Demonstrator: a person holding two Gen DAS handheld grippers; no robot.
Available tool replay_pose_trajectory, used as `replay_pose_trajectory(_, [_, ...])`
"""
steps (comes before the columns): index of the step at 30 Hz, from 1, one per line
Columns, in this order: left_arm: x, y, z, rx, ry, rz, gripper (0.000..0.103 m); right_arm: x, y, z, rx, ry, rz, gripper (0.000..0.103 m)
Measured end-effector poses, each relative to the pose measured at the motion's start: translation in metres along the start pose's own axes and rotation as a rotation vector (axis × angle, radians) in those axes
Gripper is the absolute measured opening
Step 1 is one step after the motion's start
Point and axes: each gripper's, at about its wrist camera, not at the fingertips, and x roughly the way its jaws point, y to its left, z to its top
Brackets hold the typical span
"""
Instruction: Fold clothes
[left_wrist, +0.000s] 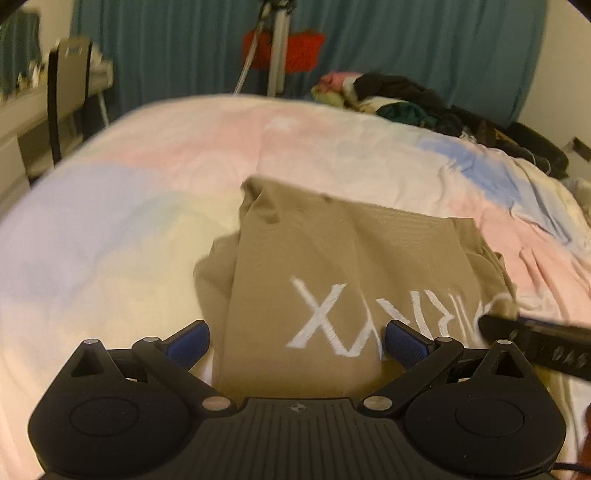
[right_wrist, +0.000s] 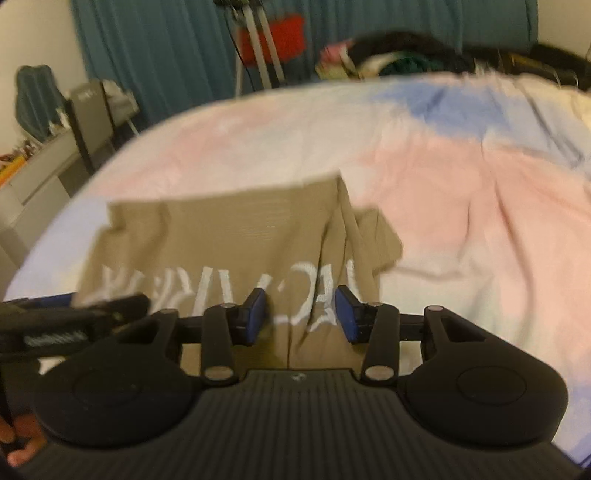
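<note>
A tan T-shirt (left_wrist: 332, 254) with white lettering lies partly folded on the bed, sleeves tucked under. It also shows in the right wrist view (right_wrist: 229, 236). My left gripper (left_wrist: 297, 343) is open, its blue pads either side of the shirt's near edge, above the fabric. My right gripper (right_wrist: 301, 314) is open over the shirt's near right part, holding nothing. The right gripper's finger shows in the left wrist view (left_wrist: 532, 328) at the shirt's right edge. The left gripper shows at the left of the right wrist view (right_wrist: 74, 321).
The bed has a pastel pink, blue and white cover (left_wrist: 147, 177). A pile of dark and coloured clothes (left_wrist: 406, 99) lies at the far right corner. A tripod (left_wrist: 277, 44), a teal curtain (left_wrist: 166, 48) and a chair at a desk (left_wrist: 66, 92) stand behind the bed.
</note>
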Motion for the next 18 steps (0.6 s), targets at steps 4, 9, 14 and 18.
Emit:
replay_pose_trajectory(4, [-0.014,0.014,0.005,-0.06,-0.003,-0.032,0.1,0.003,-0.001,-0.003,0.024,0.004,0.004,0.044])
replay_pose_trajectory(9, [-0.051,0.034,0.015,-0.166,-0.027,-0.164,0.099,-0.001,-0.002,-0.005,0.033,0.007,0.005,0.044])
replay_pose_trajectory(14, [-0.056,0.054,-0.011,-0.336,0.101,-0.363,0.099,-0.001,-0.005,-0.002,0.059,0.019,0.006,0.044])
replay_pose_trajectory(18, [-0.034,0.059,-0.034,-0.433,0.253,-0.385,0.098,-0.002,-0.005,-0.002,0.075,0.02,0.002,0.044])
